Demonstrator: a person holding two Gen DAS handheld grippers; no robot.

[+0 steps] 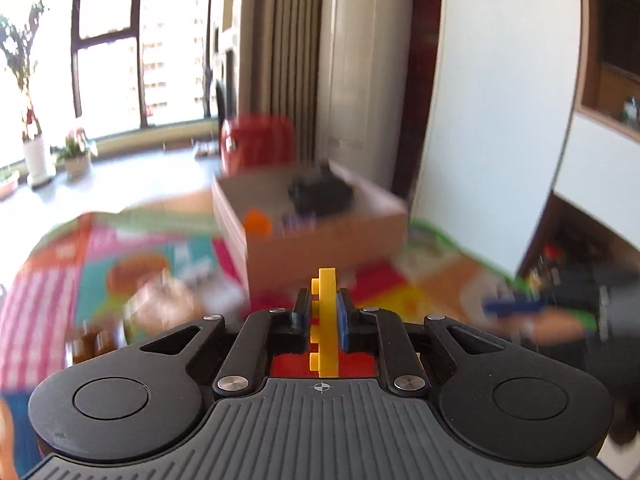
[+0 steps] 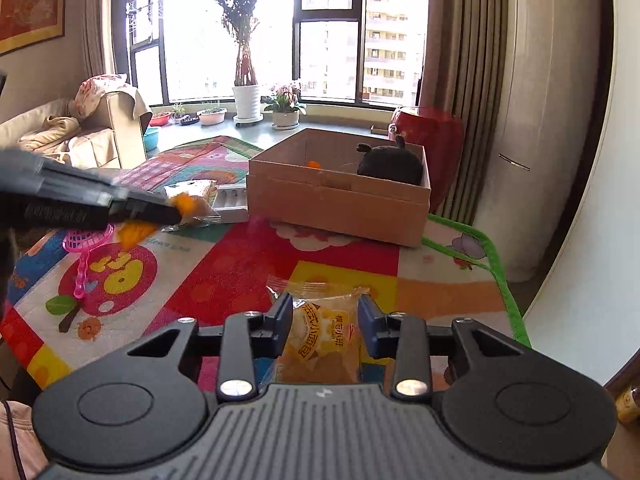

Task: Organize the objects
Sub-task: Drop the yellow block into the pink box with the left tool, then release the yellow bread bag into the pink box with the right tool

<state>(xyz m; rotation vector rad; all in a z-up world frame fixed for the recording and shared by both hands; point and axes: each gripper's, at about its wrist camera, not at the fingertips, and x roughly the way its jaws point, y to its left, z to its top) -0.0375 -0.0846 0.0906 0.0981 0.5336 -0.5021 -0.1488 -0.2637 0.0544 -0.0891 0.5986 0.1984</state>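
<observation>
In the left wrist view my left gripper [image 1: 324,304] is shut on a flat yellow toy brick [image 1: 327,280] that stands on edge between the blue pads. The open cardboard box [image 1: 320,236] lies just ahead of it, blurred. In the right wrist view my right gripper [image 2: 325,322] is shut on a yellow bread packet [image 2: 322,332] above the colourful play mat [image 2: 248,264]. The same box [image 2: 340,204] stands further back, with a dark plush toy [image 2: 390,162] and a small orange thing [image 2: 313,165] inside. The left gripper [image 2: 176,210] reaches in from the left, blurred.
A pink toy net [image 2: 86,248], a clear wrapped packet [image 2: 196,192] and a white ridged piece [image 2: 234,202] lie on the mat left of the box. A red stool [image 2: 432,132] stands behind the box. A sofa [image 2: 72,136] is at far left, potted plants line the window sill.
</observation>
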